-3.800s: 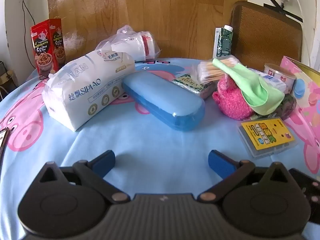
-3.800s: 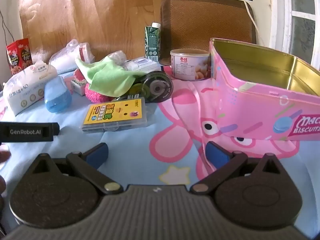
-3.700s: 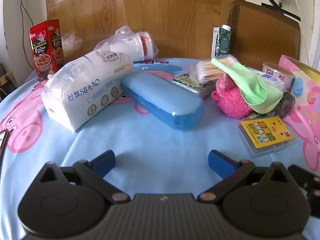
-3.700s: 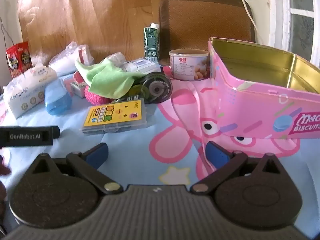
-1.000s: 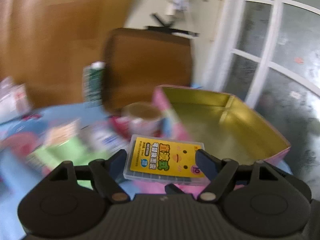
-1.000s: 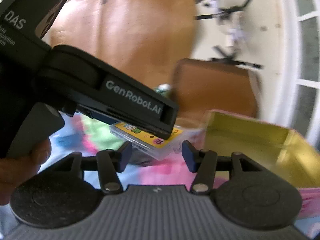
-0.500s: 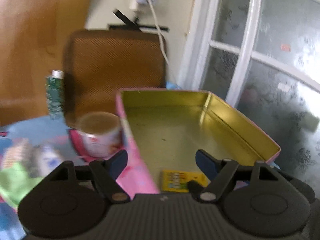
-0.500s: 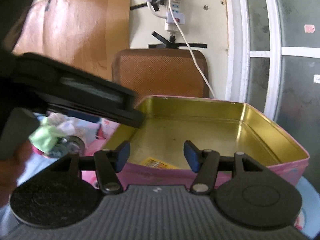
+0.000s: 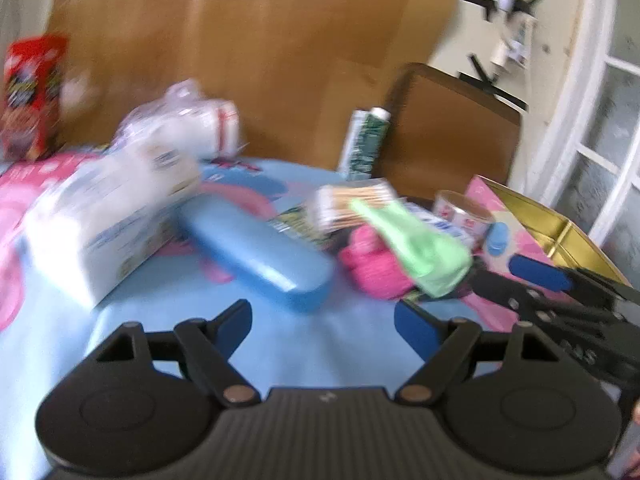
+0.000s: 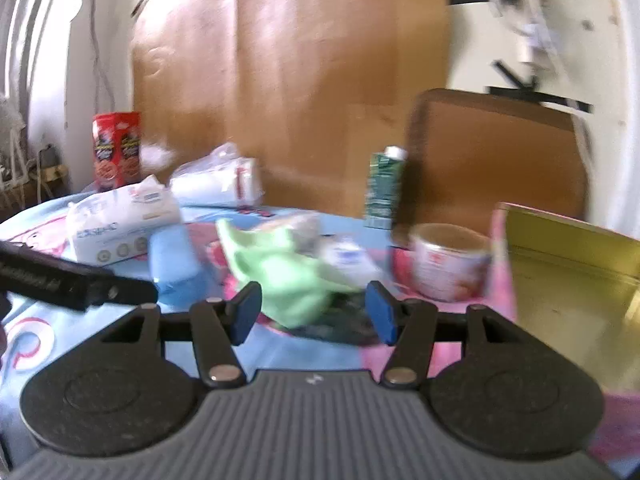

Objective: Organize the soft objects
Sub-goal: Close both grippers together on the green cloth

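Observation:
Both views are motion-blurred. A light green cloth (image 9: 420, 248) lies draped over a fuzzy pink soft thing (image 9: 372, 264) in the middle of the table; the cloth also shows in the right wrist view (image 10: 288, 276). My left gripper (image 9: 322, 316) is open and empty above the blue tablecloth, short of the pile. My right gripper (image 10: 312, 312) is open and empty, with the green cloth just beyond its fingertips. The pink tin box (image 9: 560, 236) with a gold inside stands at the right, also in the right wrist view (image 10: 568, 272).
A white tissue pack (image 9: 108, 216), a blue case (image 9: 256, 256), bagged white rolls (image 9: 188, 128), a red snack box (image 9: 32, 96), a green carton (image 9: 364, 144), cotton swabs (image 9: 352, 200) and a small can (image 10: 448, 268) stand on the table. A brown chair back (image 9: 452, 140) is behind.
The yellow card case was carried by the left gripper and dropped into the pink tin. Both grippers have since swung back left to the table pile, empty.

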Demonstrator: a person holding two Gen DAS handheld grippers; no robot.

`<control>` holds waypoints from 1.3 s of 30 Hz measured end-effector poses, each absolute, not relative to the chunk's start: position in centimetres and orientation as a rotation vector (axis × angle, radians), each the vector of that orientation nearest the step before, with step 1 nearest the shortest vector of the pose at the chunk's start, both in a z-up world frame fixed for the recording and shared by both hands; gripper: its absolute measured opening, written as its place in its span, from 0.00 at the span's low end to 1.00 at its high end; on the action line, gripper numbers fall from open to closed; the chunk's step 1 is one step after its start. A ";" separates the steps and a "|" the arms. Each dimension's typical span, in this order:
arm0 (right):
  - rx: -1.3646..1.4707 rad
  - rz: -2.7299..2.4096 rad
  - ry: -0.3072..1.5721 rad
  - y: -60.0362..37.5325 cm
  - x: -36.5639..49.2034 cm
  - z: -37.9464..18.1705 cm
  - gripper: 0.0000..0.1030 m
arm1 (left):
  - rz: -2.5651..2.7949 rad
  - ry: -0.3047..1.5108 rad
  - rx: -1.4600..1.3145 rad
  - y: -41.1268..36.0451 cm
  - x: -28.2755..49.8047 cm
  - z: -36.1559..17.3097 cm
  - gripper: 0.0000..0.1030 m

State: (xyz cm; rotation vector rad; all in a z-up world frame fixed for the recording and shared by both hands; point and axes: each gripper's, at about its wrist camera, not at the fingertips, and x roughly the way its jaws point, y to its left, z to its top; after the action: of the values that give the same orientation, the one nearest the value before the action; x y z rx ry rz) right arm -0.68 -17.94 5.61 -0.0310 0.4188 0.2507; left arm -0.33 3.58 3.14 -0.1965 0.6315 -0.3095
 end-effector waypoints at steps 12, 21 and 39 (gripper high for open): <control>-0.093 0.421 0.488 -11.7 -2.7 5.1 0.06 | -0.333 0.586 -0.306 7.5 -1.8 3.3 0.79; -0.143 0.664 0.557 -7.6 -5.4 4.2 0.07 | -0.293 0.600 -0.351 9.8 -2.2 2.6 0.79; -0.007 0.531 0.601 -11.1 -4.9 3.4 0.67 | -0.371 0.681 -0.229 7.0 -3.2 2.7 0.86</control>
State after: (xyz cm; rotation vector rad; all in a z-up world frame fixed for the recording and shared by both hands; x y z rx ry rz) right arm -4.87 -11.14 3.41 -0.0067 0.6013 0.5308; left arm -3.24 6.97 2.72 -0.2294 0.6815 -0.3708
